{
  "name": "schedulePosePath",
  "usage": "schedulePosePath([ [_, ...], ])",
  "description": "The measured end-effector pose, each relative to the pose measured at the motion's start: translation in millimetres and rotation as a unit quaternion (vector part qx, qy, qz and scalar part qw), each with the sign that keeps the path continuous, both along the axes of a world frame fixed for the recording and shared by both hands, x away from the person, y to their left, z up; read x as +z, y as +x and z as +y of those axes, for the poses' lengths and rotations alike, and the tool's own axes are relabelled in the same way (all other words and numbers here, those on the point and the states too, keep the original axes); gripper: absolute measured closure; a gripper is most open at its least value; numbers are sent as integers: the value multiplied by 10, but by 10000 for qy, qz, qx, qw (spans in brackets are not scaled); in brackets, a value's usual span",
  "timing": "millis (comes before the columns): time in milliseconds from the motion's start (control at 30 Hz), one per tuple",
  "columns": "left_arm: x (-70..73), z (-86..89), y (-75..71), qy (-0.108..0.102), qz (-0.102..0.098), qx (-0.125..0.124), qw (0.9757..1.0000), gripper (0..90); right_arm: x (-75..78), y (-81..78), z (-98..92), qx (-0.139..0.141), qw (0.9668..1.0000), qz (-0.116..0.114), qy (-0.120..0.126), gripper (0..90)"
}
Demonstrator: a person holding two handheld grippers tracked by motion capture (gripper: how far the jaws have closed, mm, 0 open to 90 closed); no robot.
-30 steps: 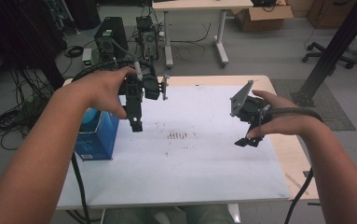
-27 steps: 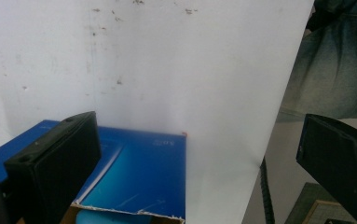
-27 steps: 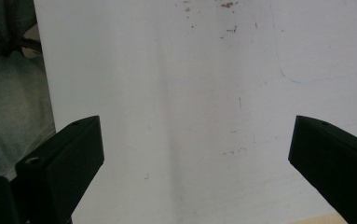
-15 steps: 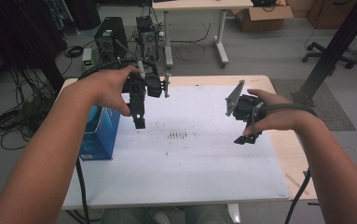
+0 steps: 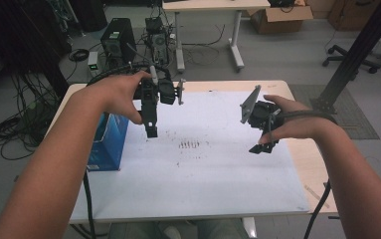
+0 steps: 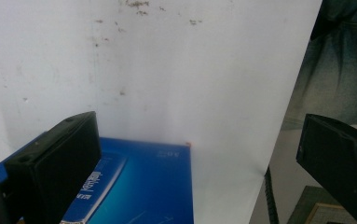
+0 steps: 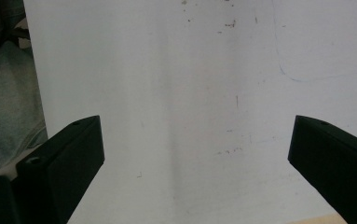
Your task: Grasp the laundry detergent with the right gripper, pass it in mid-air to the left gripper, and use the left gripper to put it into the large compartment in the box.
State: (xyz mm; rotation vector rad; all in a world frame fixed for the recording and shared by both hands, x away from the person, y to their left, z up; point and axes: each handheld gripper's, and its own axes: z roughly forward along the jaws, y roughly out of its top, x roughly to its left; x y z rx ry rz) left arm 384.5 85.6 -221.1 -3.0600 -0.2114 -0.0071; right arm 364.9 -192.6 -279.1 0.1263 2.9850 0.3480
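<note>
Left tool [image 5: 151, 130] hangs above the white sheet [image 5: 203, 169] on the table [image 5: 297, 149], jaws spread wide and nothing between them. Its target, by my read, is the blue box [image 5: 109, 142], standing at the sheet's left edge, just to the outer side of this tool and a little nearer the person. From the left gripper view the blue box [image 6: 143, 186] sits low between the two black jaws, its top face sloping toward the lower left, one corner pointing up at the white sheet [image 6: 176, 70]. Right tool [image 5: 262, 148] hovers well apart on the far side of the sheet, likewise gaping and empty, with plain paper under it in its own view. So the left is clearly the nearer one; a short drop down and outward looks like the move.
</note>
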Motion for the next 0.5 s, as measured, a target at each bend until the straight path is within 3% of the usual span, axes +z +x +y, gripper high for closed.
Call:
schedulePosePath([
  [500, 4, -6, -5, -7, 19, 17, 10000, 2, 2, 6, -5, 14, 10000, 17, 30, 37],
])
